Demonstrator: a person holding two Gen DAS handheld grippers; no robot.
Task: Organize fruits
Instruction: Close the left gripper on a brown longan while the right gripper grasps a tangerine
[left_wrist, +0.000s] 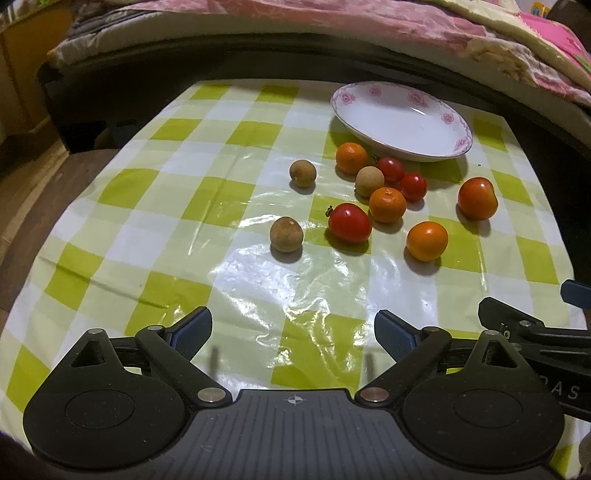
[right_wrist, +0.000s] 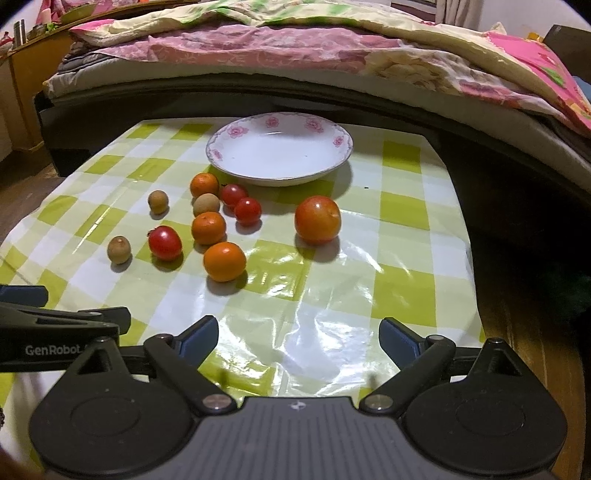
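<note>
Ten small round fruits scattered loose on the worktop (right_wrist: 406, 206) with its glossy green-and-white checked cover, all near a white shallow plate with pink flower rim (right_wrist: 221, 147) at the far side. Three glossy orange citrus fruits (right_wrist: 224, 261), three shiny red cherry tomatoes (right_wrist: 165, 242), three dull tan longans (right_wrist: 119, 249), clustered left of centre. One larger orange-red tomato (right_wrist: 317, 219) apart on the right. Nothing inside the plate. Left hand-held gripper (left_wrist: 293, 330) spread wide, holding nothing, low over the near edge. Right hand-held gripper (right_wrist: 299, 338) likewise spread wide, holding nothing, just beside it. Pink floral bedding (right_wrist: 295, 48) beyond the far edge.
</note>
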